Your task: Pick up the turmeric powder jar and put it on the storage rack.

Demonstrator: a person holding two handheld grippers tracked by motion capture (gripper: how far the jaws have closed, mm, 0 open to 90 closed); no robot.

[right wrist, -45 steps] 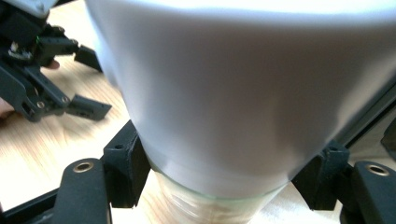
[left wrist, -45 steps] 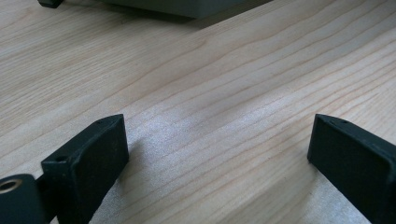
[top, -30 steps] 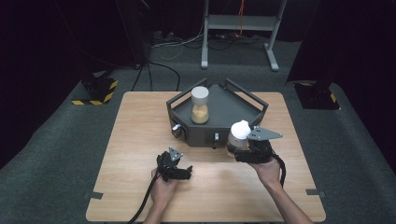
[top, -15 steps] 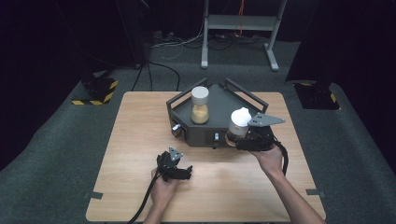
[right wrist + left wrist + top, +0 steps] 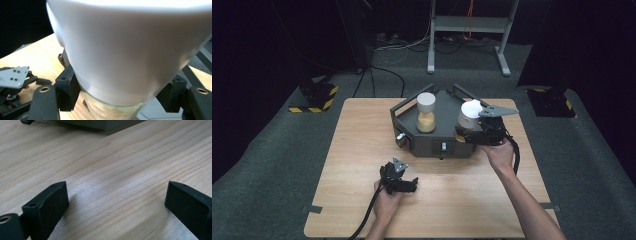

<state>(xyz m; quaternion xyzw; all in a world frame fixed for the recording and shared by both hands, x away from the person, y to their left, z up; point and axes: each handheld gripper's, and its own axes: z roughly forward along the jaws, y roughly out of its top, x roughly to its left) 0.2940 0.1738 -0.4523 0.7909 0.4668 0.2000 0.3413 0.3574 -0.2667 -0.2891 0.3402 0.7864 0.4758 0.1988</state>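
High view. The right gripper [image 5: 469,131] is clamped on a white-capped jar [image 5: 470,115], held at the right front corner of the dark grey tray [image 5: 447,100]. The jar stands upright between the jaws, its long axis vertical, the cap above the pads. A second jar [image 5: 426,112], filled with something yellowish, stands in the tray to the left of the held one. The left gripper [image 5: 411,184] rests low over the wooden table [image 5: 357,130], well short of the tray and farther from both jars than the right.

Left gripper view. The jaws stand wide apart with nothing between them; bare table [image 5: 112,170] lies ahead, the tray's edge [image 5: 100,123] beyond.

Right gripper view. The pads [image 5: 66,87] press the glass just below the white cap [image 5: 130,50]. The coming placement likely turns on keeping this axis upright.
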